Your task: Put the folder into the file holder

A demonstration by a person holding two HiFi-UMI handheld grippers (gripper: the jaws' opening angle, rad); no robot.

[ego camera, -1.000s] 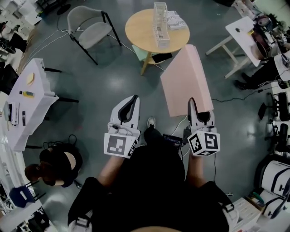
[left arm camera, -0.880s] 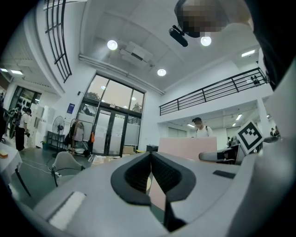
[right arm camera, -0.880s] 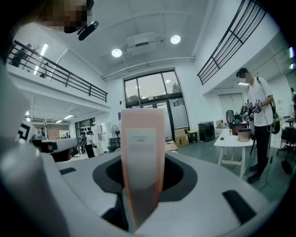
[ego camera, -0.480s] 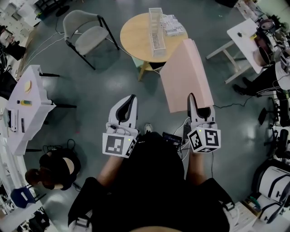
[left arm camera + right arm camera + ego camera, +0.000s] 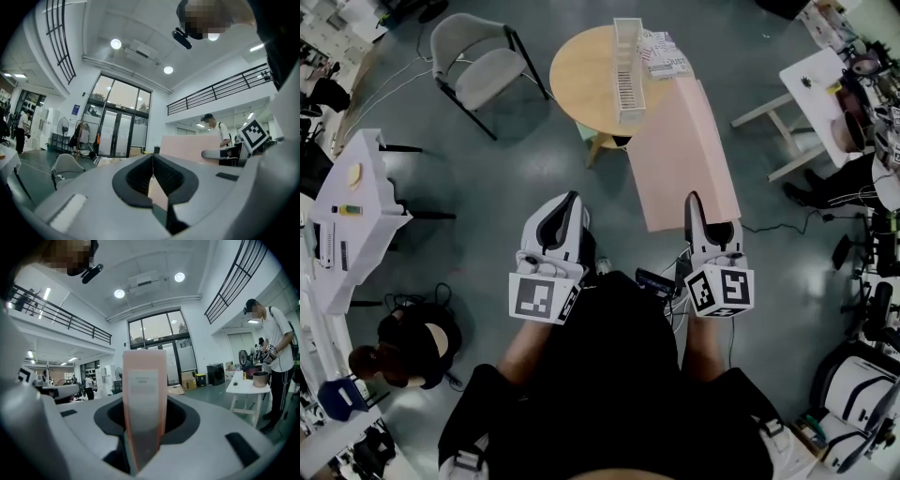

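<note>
A large pale pink folder point(image 5: 684, 155) stands on edge in my right gripper point(image 5: 695, 202), whose jaws are shut on its near end; its far end reaches over the rim of the round wooden table point(image 5: 581, 66). In the right gripper view the folder point(image 5: 144, 394) rises straight up between the pads. A white slotted file holder point(image 5: 628, 58) stands on that table, beyond the folder. My left gripper point(image 5: 573, 200) hovers beside it with nothing in it; in the left gripper view its pads point(image 5: 140, 176) meet along a seam, and the folder point(image 5: 183, 147) shows to the right.
A grey chair point(image 5: 483, 61) stands left of the round table, and papers point(image 5: 661, 47) lie beside the file holder. White tables stand at the left point(image 5: 356, 206) and right point(image 5: 811, 75). A person point(image 5: 403, 342) sits at the lower left; another point(image 5: 276, 348) stands at the right table.
Both grippers have moved forward together with the folder. The round table and file holder are nearer, and the folder's far end now overlaps the table's rim.
</note>
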